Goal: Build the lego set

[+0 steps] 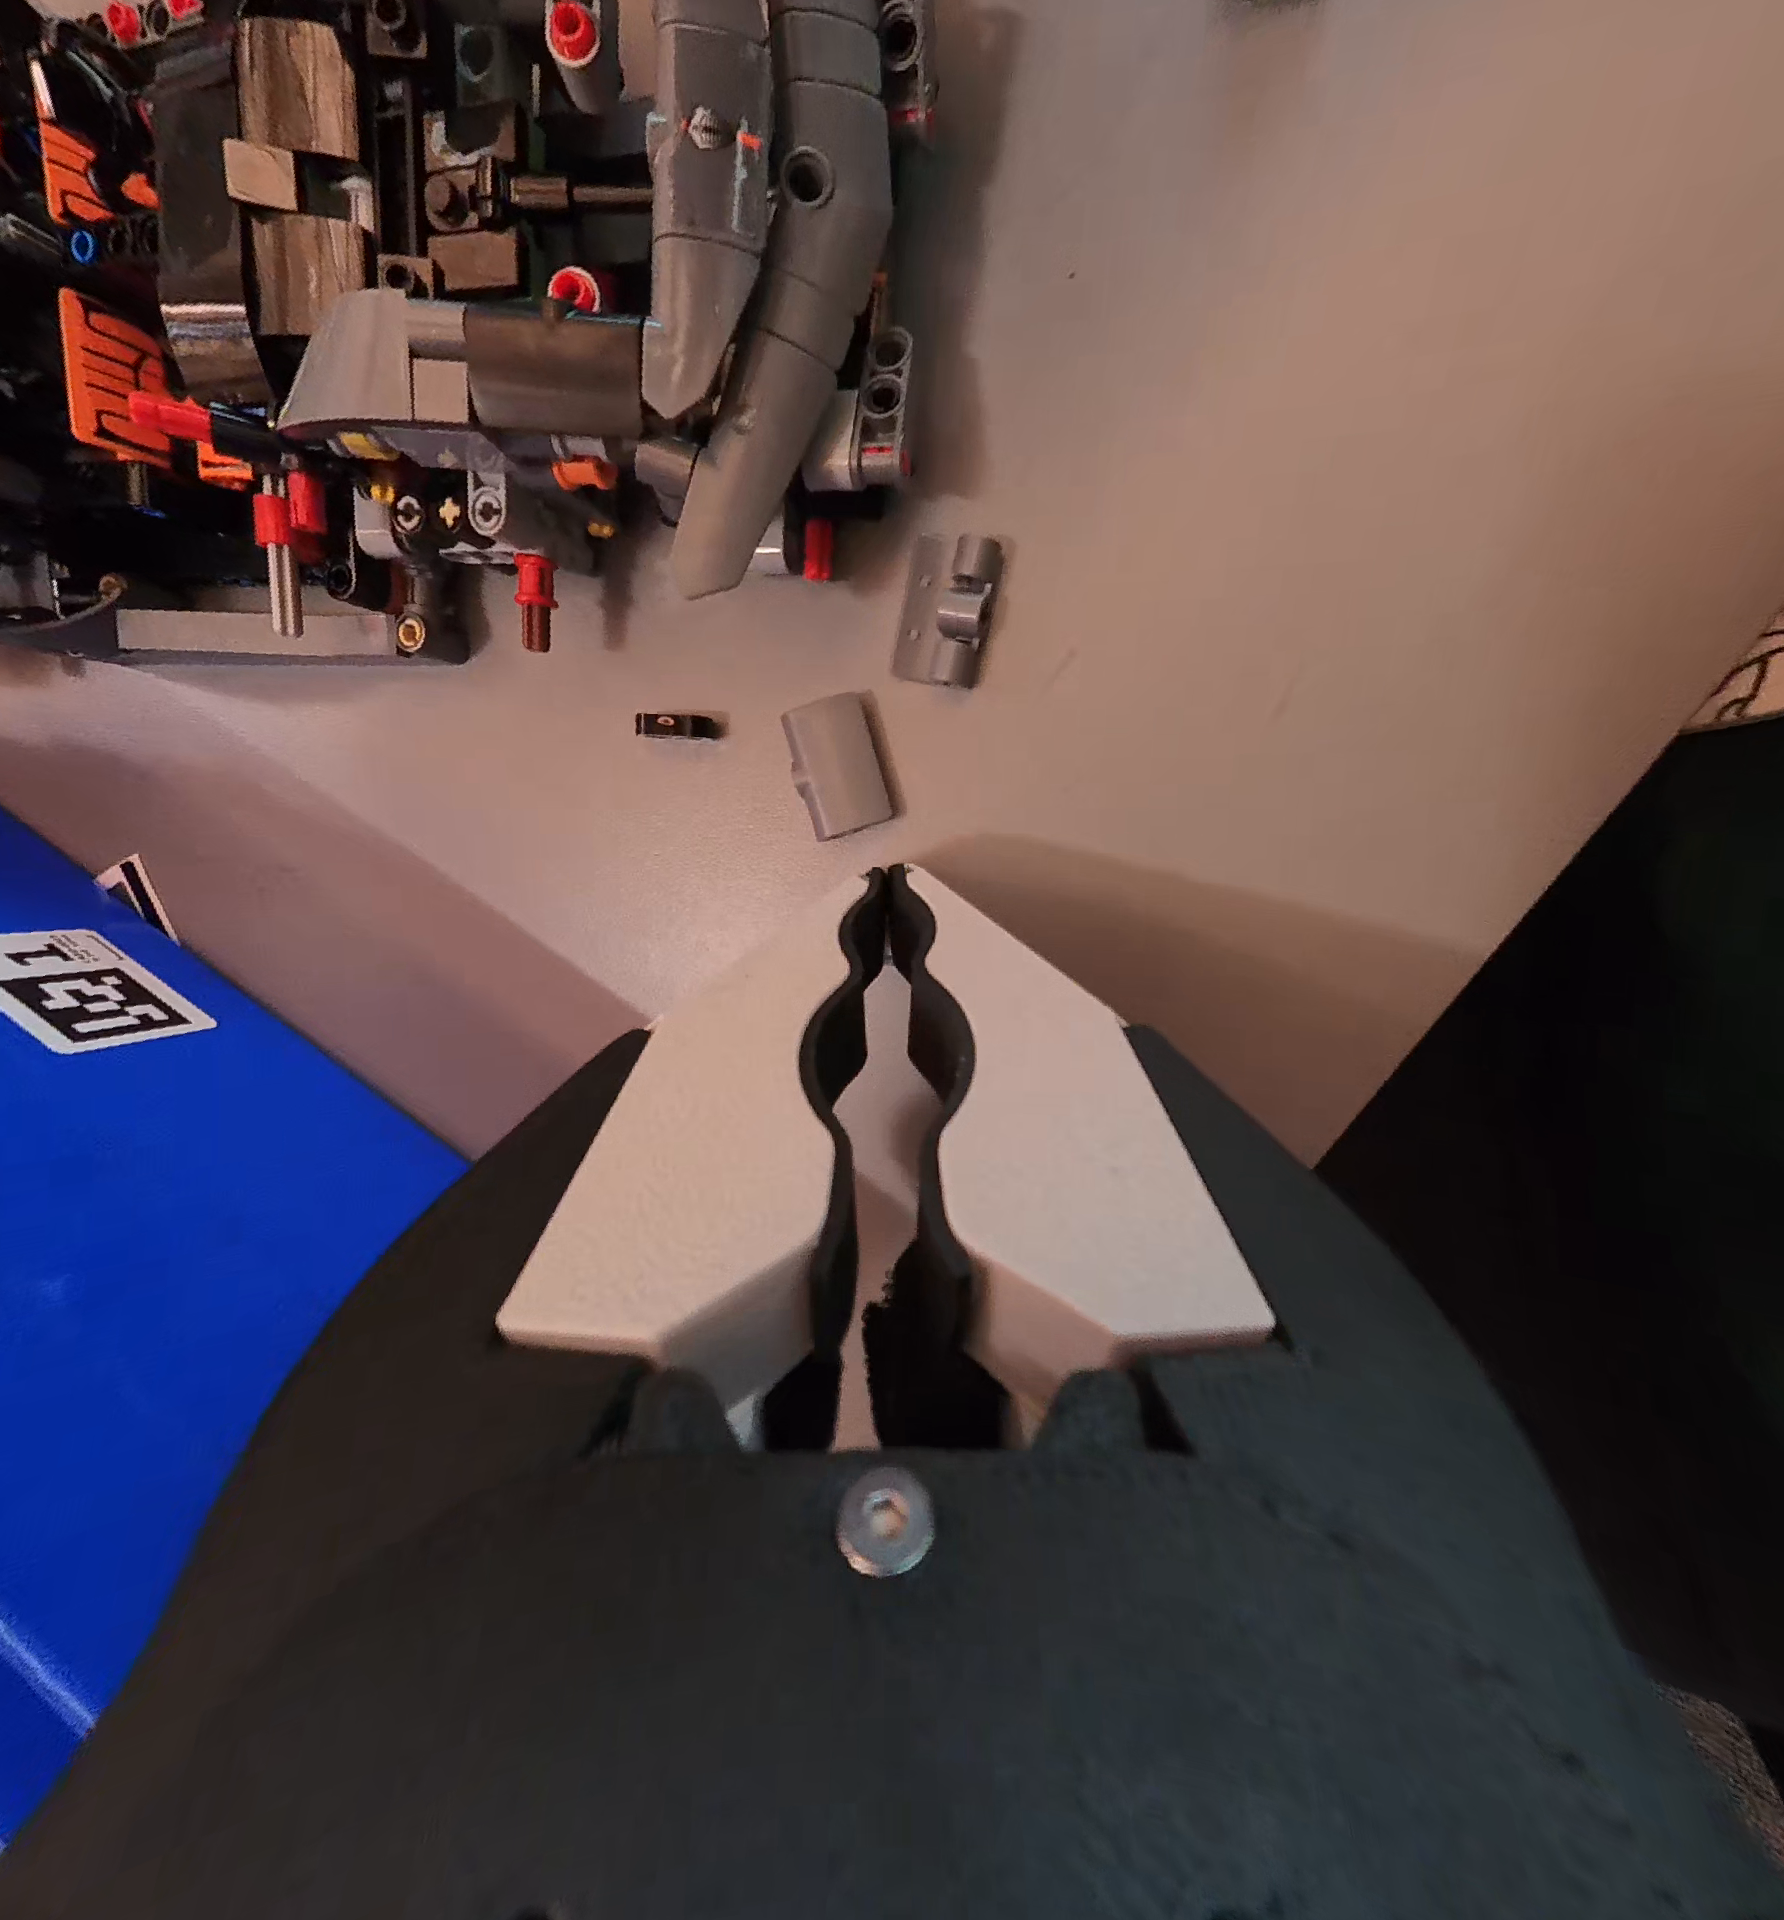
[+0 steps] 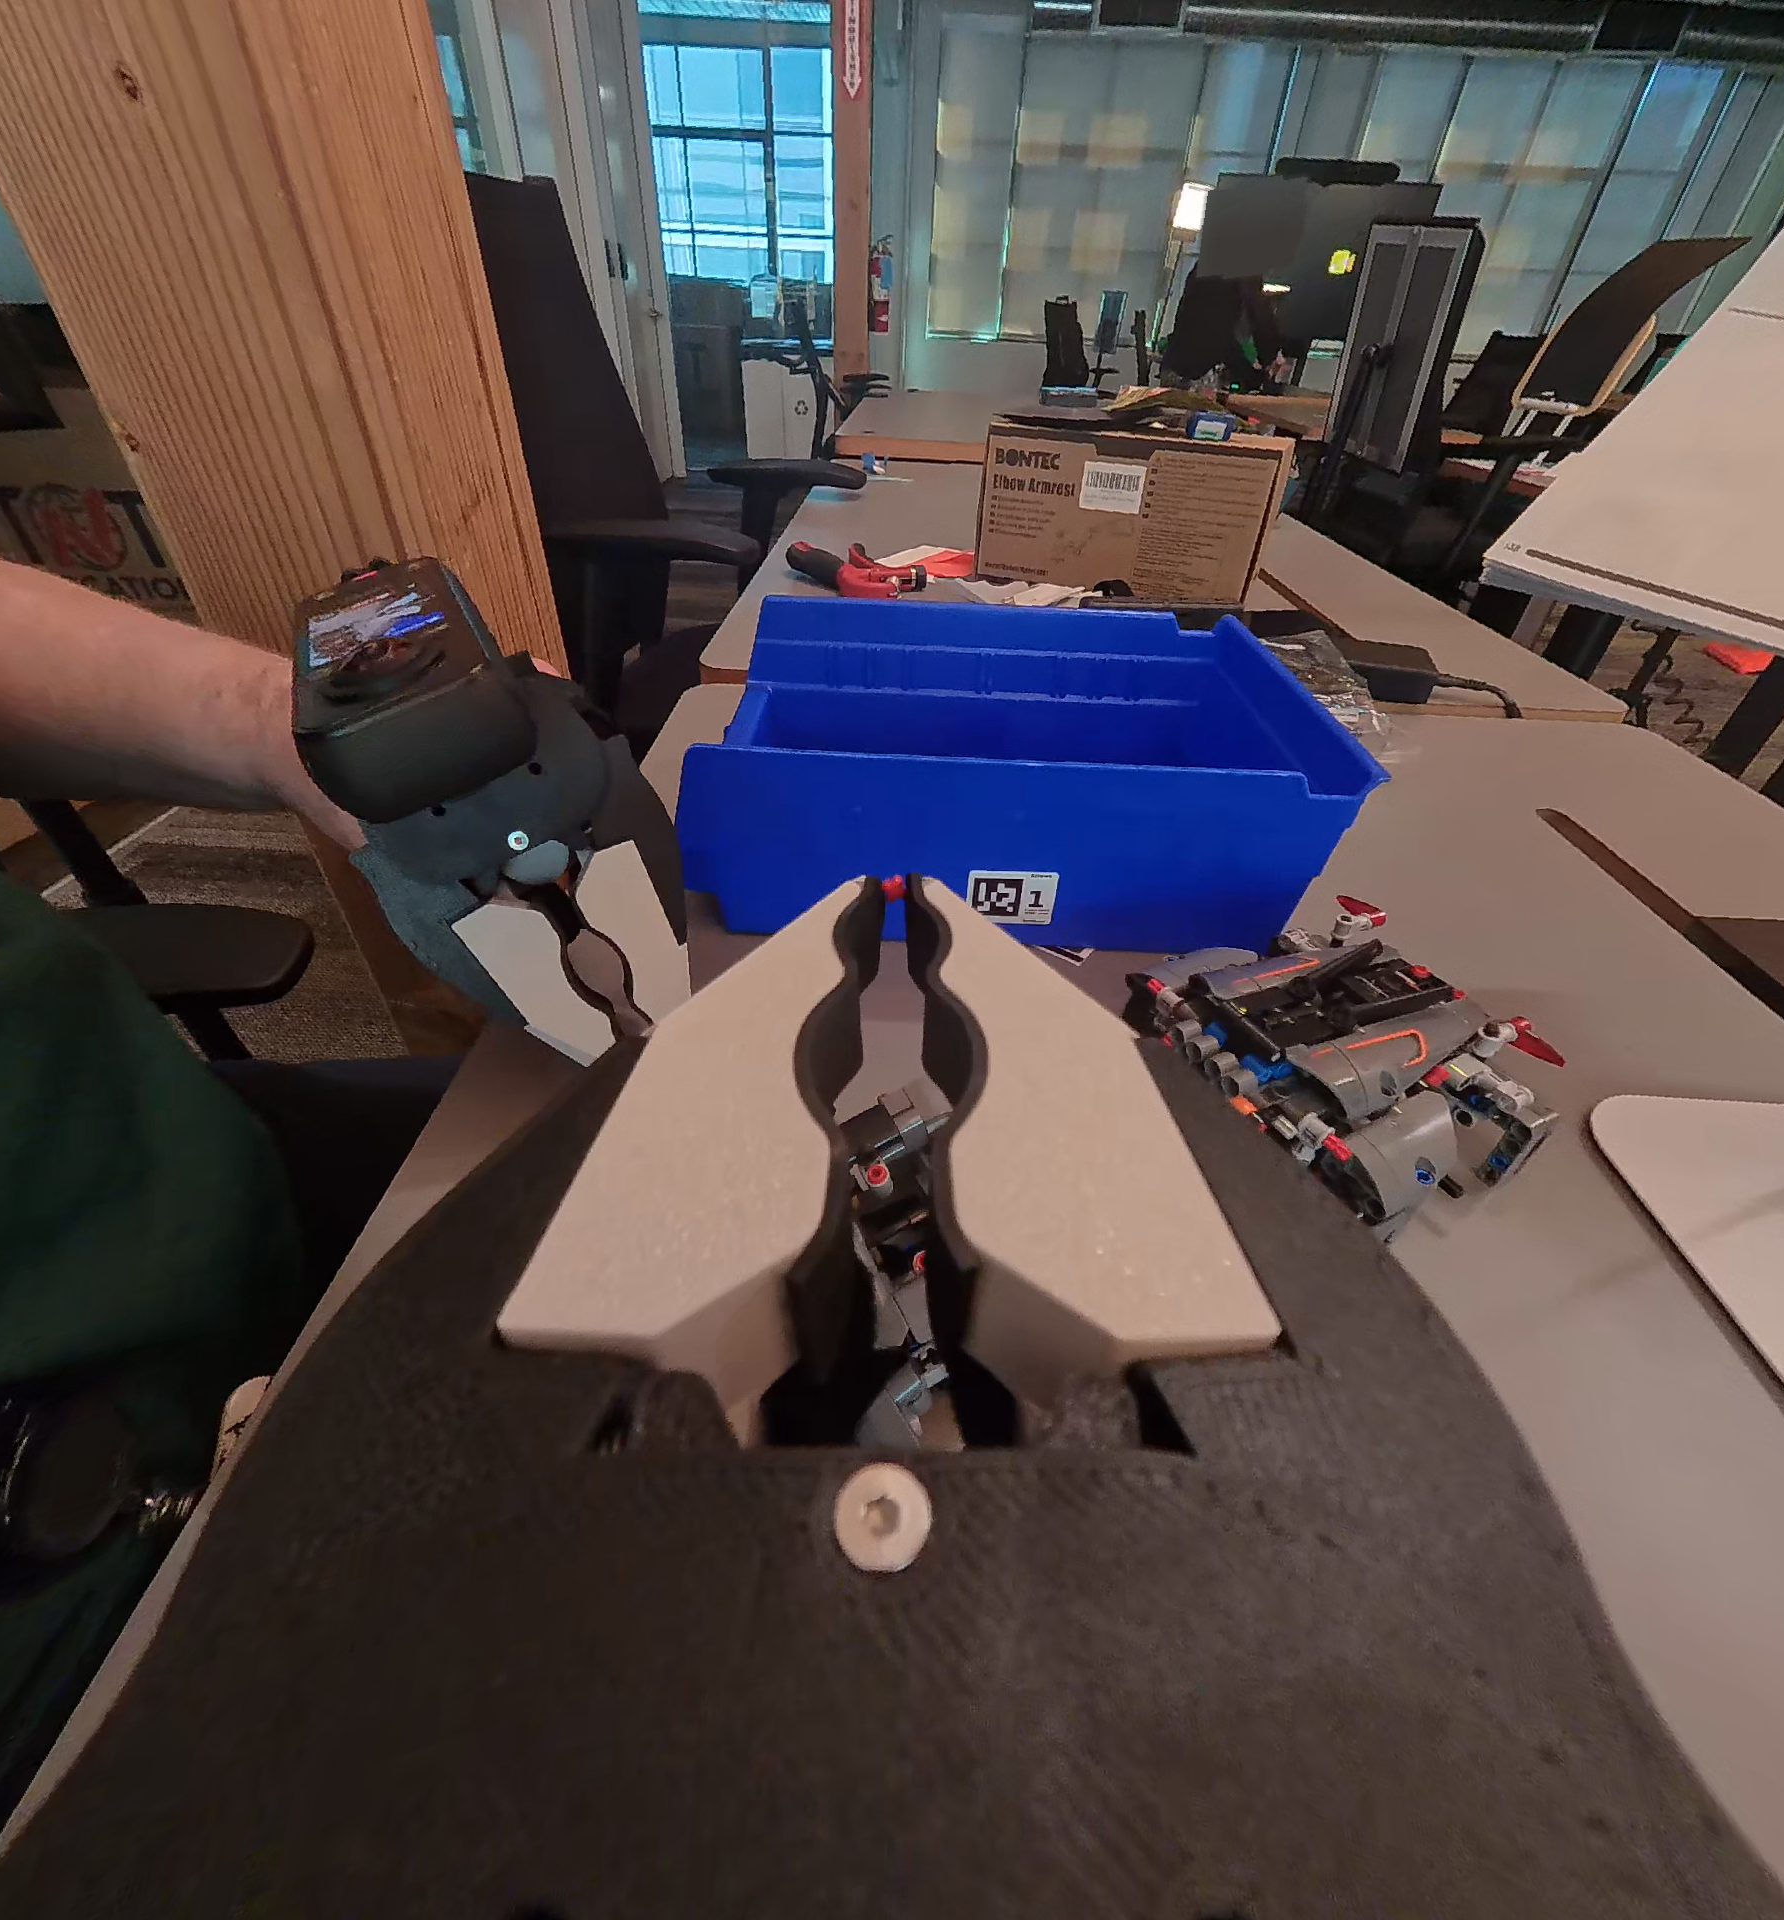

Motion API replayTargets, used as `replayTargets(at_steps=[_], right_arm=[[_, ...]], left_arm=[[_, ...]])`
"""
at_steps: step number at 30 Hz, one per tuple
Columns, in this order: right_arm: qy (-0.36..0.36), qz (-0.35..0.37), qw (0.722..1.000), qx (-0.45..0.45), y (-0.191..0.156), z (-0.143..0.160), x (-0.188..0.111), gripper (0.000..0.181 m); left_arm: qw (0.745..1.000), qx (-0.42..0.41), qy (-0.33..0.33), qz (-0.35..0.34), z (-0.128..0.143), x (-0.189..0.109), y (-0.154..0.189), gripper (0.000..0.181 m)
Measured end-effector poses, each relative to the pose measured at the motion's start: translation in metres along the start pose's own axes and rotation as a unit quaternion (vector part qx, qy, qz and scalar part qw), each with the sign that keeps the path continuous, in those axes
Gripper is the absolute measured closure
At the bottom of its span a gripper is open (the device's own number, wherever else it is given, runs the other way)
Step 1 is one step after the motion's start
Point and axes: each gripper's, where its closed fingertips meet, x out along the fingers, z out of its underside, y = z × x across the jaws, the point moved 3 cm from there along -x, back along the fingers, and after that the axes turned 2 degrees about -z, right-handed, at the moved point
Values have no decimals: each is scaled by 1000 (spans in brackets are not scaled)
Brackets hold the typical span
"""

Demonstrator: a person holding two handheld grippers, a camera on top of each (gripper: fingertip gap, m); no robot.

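Left gripper (image 1: 888, 878) clenched empty above loose grey Lego pieces (image 1: 838, 764) near the tabletop's (image 1: 1283, 416) edge; right gripper (image 2: 894, 889) grasps a small red pin (image 2: 893, 886); Lego model (image 2: 1355, 1049) beside blue bin (image 2: 1023, 831).

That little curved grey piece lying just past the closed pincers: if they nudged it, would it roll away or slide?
The curved grey piece looks like hard plastic, so probably stiff and light. Its arched top could let it rock, though its straight edges suggest sliding over the smooth table rather than rolling. Being small, it might skid from the left gripper.
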Motion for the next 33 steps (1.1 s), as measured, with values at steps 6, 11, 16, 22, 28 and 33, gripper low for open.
replayTargets(at_steps=[6, 11, 16, 22, 28, 33], right_arm=[[3, 2, 1000, -1, 1, -1, -3, 179], [6, 4, 1000, -3, 2, -3, -5, 179], [2, 2, 1000, -1, 2, 0, -3, 179], [-1, 3, 1000, 1, 4, 2, -3, 179], [-2, 3, 1000, -1, 3, 2, -4, 179], [0, 3, 1000, 0, 3, 1, -5, 179]], left_arm=[[1000, -4, 6, -11, 2, -5, -4, 175], [999, -22, 24, -21, 2, -14, -9, 155], [999, -29, 13, -17, 7, -7, -7, 150], [1000, -25, 15, -5, 2, -3, -8, 148], [999, -42, 21, 4, -12, 2, -10, 153], [998, -59, 22, 17, -17, 10, -11, 167]])
